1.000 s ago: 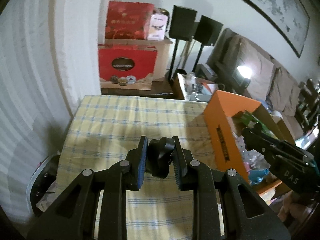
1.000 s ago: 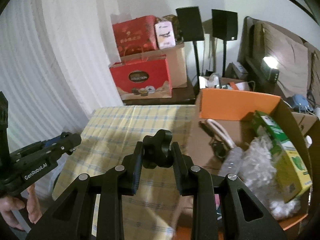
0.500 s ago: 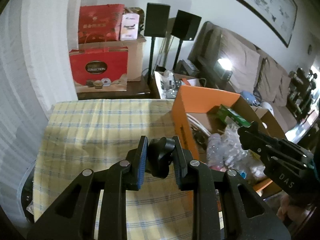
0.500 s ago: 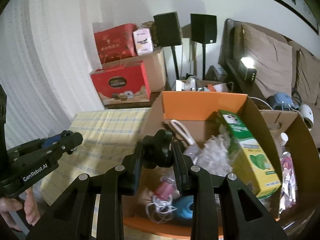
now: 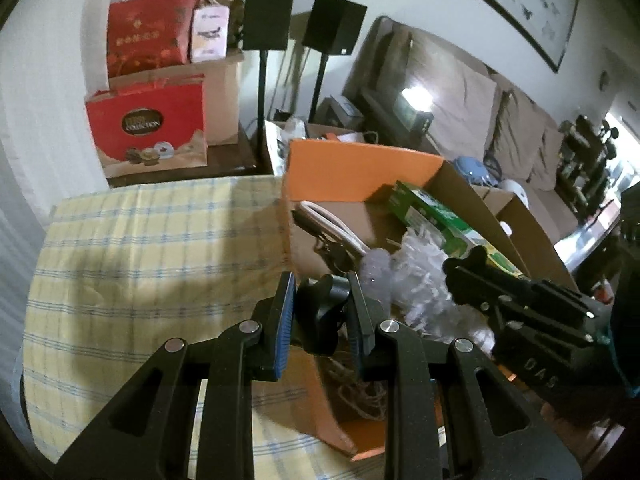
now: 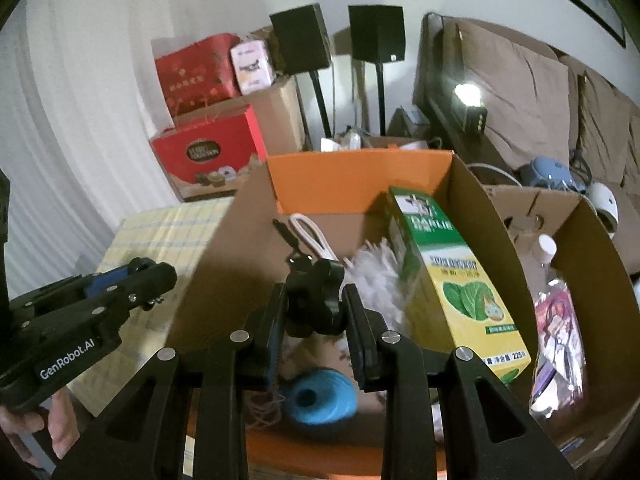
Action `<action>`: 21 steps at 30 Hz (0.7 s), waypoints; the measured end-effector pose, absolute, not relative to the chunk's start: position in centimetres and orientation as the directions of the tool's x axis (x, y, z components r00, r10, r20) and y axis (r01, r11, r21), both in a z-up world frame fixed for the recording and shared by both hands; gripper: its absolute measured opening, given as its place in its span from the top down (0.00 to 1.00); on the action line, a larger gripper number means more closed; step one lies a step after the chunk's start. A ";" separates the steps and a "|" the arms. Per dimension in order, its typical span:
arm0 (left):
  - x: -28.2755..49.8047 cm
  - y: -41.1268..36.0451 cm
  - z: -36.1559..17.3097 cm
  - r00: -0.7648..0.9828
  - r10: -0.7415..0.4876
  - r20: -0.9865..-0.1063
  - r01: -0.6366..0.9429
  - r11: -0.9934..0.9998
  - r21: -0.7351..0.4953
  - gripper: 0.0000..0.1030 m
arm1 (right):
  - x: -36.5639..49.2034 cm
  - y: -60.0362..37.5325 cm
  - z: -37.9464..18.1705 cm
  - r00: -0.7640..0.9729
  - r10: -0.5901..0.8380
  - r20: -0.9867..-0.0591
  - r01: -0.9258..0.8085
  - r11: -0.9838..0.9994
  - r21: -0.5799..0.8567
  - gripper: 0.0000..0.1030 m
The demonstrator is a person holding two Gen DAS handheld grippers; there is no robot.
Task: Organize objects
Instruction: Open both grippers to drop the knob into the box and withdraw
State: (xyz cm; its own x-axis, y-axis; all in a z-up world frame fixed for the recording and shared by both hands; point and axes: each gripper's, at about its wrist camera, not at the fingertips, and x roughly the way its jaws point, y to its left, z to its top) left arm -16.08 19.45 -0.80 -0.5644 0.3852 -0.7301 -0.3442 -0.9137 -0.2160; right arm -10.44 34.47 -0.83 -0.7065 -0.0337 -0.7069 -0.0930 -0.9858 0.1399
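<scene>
Two grippers, left [image 5: 322, 314] and right [image 6: 314, 312], jaws narrowly apart, empty, over orange box [image 6: 356, 176] mid-frame; tablecloth [image 5: 140, 256] at left.

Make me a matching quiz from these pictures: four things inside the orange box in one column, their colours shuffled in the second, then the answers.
Things:
1. carton
2. spool of twine
3. fluffy duster
4. box's back flap

Colours:
A. blue
B. orange
C. green and yellow
D. white

Pairs: 1-C, 2-A, 3-D, 4-B
</scene>
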 end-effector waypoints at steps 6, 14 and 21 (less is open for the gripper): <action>-16.2 20.9 -1.8 -0.547 0.388 -0.742 -0.356 -0.910 -0.213 0.79 | -10.8 35.1 -2.6 -0.678 -0.053 -0.733 -0.097 -0.982 0.160 0.73; -16.6 21.5 -2.4 -0.535 0.383 -0.753 -0.358 -0.910 -0.209 0.75 | -10.8 35.1 -3.6 -0.661 -0.062 -0.748 -0.098 -0.981 0.168 0.73; -15.9 20.6 -1.6 -0.558 0.376 -0.740 -0.358 -0.913 -0.194 0.62 | -10.4 35.5 -3.0 -0.676 -0.053 -0.735 -0.113 -0.978 0.174 0.64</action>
